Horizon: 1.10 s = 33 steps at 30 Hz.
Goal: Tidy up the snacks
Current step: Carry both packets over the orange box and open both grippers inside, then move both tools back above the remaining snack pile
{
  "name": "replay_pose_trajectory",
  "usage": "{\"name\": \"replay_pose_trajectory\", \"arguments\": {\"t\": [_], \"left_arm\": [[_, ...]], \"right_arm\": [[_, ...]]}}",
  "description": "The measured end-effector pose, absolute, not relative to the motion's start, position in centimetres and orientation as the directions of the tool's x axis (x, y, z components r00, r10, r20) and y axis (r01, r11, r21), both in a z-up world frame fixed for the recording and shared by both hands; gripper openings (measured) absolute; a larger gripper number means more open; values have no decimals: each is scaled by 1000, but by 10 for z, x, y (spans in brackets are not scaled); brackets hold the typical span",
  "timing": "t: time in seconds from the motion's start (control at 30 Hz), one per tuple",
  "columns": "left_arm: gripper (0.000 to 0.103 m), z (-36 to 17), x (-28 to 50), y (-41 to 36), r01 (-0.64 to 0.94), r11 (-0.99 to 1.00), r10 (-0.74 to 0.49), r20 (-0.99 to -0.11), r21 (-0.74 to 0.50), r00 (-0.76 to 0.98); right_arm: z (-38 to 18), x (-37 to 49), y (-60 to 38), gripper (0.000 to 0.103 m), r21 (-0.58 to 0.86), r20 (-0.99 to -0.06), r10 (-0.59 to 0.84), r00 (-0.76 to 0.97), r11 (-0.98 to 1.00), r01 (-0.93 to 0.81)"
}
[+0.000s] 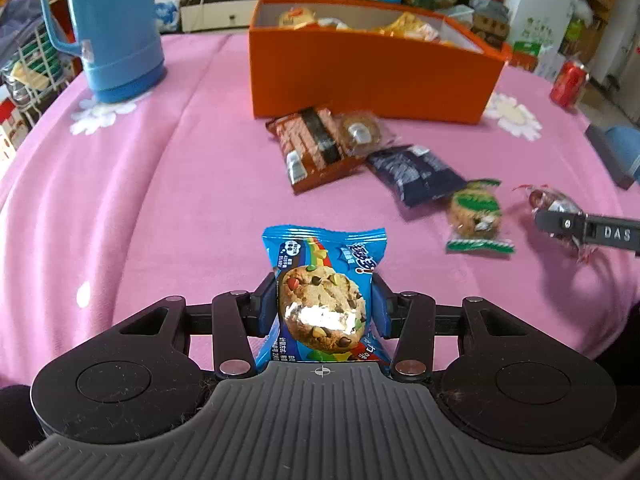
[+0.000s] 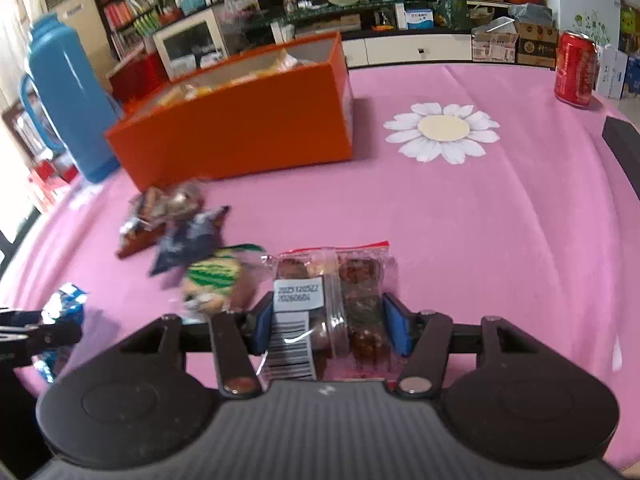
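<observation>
Ahead of both: orange box (image 1: pixel 372 76) on the pink surface (image 1: pixel 160 184), already holding snacks. Ahead of the left hand-held gripper (image 1: pixel 325 312): loose packets to snag. Pinched there: blue cookie packet (image 1: pixel 322 292), slippery film, liable to slide out. In the right hand-held gripper (image 2: pixel 328 324): clear date-cake packet (image 2: pixel 332 304), clamped, crushable if squeezed harder.

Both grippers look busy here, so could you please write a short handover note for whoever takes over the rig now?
Left gripper: shut on the blue cookie packet.
Right gripper: shut on the clear red-edged snack pack.
Orange box: at the back of the pink table, already holding several snacks.
Left to do: drop both held packs in, then the brown packet, dark blue packet and green-wrapped snack.
</observation>
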<state>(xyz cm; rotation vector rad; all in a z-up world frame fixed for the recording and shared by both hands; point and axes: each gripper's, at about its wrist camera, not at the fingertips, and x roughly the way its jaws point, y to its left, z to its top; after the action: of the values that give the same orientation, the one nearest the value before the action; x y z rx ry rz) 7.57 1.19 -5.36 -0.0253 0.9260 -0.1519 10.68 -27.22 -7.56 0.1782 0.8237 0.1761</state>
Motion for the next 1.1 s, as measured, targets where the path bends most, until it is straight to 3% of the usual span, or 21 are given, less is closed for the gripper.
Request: {"name": "replay_pose_trajectory", "arguments": {"t": [0.27, 0.47, 0.63, 0.8, 1.1], "left_arm": [[5, -16, 99, 10, 141, 982, -188, -748, -127, 636], [5, 31, 184, 6, 163, 980, -195, -669, -111, 717], [5, 39, 276, 1, 159, 979, -203, -641, -126, 740], [5, 6, 352, -14, 160, 977, -212, -681, -139, 701], [5, -28, 361, -34, 197, 980, -164, -659, -25, 734]], "right_arm": [[-29, 114, -268, 61, 312, -612, 309, 728, 940, -136], [26, 197, -244, 61, 236, -517, 323, 793, 944, -230], [25, 291, -217, 61, 139, -534, 299, 791, 954, -267], [-16, 361, -198, 62, 117, -622, 285, 729, 955, -273], [-40, 366, -193, 70, 28, -618, 247, 746, 956, -293]]}}
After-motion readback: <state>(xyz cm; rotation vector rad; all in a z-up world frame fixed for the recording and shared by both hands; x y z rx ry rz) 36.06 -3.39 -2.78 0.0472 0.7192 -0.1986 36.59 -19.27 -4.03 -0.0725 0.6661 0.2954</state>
